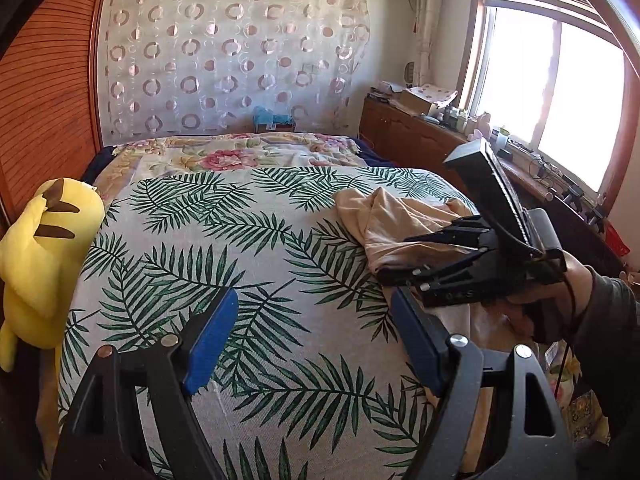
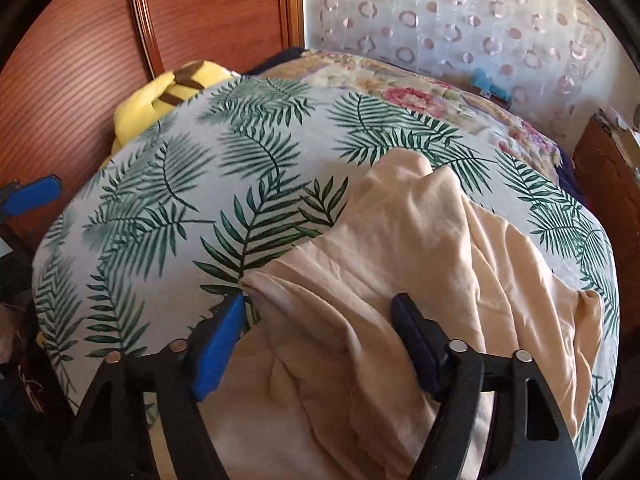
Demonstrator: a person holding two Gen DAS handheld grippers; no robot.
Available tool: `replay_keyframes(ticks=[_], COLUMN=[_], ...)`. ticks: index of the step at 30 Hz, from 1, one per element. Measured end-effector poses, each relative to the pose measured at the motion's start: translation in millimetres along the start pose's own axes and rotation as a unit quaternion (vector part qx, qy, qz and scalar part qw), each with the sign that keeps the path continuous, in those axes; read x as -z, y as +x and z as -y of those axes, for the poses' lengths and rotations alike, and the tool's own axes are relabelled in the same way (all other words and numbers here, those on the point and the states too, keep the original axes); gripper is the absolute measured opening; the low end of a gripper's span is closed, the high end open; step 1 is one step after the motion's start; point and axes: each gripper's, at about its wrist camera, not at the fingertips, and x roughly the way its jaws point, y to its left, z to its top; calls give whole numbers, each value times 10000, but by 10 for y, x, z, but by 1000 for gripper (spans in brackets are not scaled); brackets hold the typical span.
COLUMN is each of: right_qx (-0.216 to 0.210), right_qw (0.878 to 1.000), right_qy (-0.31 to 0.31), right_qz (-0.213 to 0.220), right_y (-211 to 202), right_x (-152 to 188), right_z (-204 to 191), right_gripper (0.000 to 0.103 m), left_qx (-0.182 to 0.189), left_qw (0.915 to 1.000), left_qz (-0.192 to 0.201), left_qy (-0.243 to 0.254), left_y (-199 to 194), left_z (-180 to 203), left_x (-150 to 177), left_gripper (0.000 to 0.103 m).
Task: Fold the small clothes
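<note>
A crumpled beige garment (image 2: 400, 280) lies on the right side of the fern-print bedspread (image 2: 200, 200); it also shows in the left wrist view (image 1: 384, 220). My right gripper (image 2: 320, 320) is open, jaws spread over the garment's near edge, holding nothing. In the left wrist view the right gripper (image 1: 404, 256) reaches over the garment from the right. My left gripper (image 1: 312, 320) is open and empty above bare bedspread (image 1: 240, 260), left of the garment.
A yellow plush toy (image 1: 40, 248) sits at the bed's left edge against a wooden wardrobe (image 1: 44, 100). A floral quilt (image 1: 224, 152) covers the far bed. A wooden cabinet (image 1: 404, 128) with clutter stands under the window at right.
</note>
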Motion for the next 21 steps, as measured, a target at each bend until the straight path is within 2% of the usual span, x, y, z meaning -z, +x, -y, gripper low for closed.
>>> replay_keyframes(ticks=[1, 3, 5, 8, 11, 13, 17, 21], right_qx=[50, -26, -143, 6, 345, 344, 758, 1244], right_qw=[10000, 10000, 9992, 9959, 9890, 9842, 9769, 9697], right_qy=[-27, 16, 184, 477, 841, 1124, 1405, 1732], right_qz=[-13, 68, 315, 768, 1165, 1326, 1421, 1194], right_y=[23, -12, -154, -421, -710, -862, -1027, -948], right_x=[-17, -21, 11, 82, 111, 132, 142, 160], right_z=[-2, 80, 181, 403, 743, 988, 1355, 1721], right_gripper=[46, 17, 12, 9, 8, 8, 8, 8], left_qx=[7, 13, -11, 13, 44, 61, 76, 99], left_qw=[10000, 10000, 10000, 10000, 10000, 10000, 9999, 9998], left_qz=[-8, -21, 16, 37, 37, 20, -9, -50], left_qy=[9, 30, 33, 25, 33, 59, 114, 165], left_y=[5, 15, 13, 17, 31, 41, 47, 70], left_z=[11, 33, 50, 79, 111, 134, 185, 237], left_x=[8, 18, 25, 21, 20, 23, 29, 41], left_gripper=[79, 79, 79, 79, 79, 79, 79, 79])
